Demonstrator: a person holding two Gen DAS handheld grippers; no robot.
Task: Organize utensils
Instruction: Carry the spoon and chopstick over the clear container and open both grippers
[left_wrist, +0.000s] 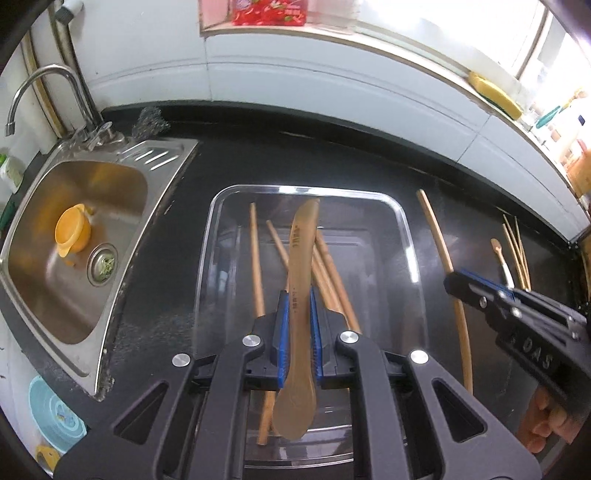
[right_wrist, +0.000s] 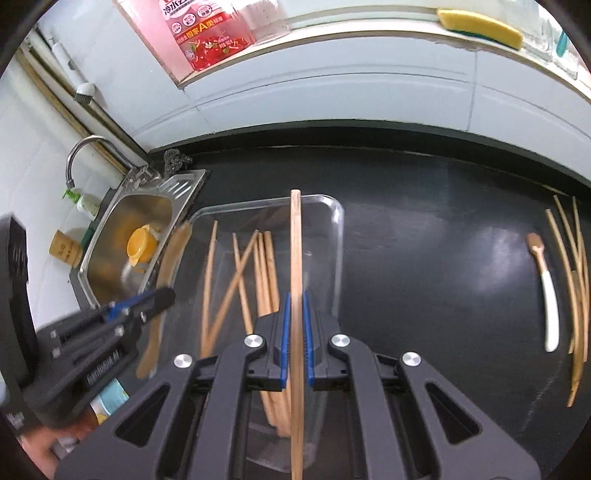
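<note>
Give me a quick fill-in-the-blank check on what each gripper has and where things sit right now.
1. The left gripper is shut on a wooden ____.
2. The right gripper is shut on a single ____.
3. Several chopsticks already lie in the clear ____.
4. The orange bowl sits in the ____.

Missing words: spoon; chopstick; tray; sink

Each claw is matte black with blue ribbed pads, round silver screws, triangular cut-outs and raised lettering.
</note>
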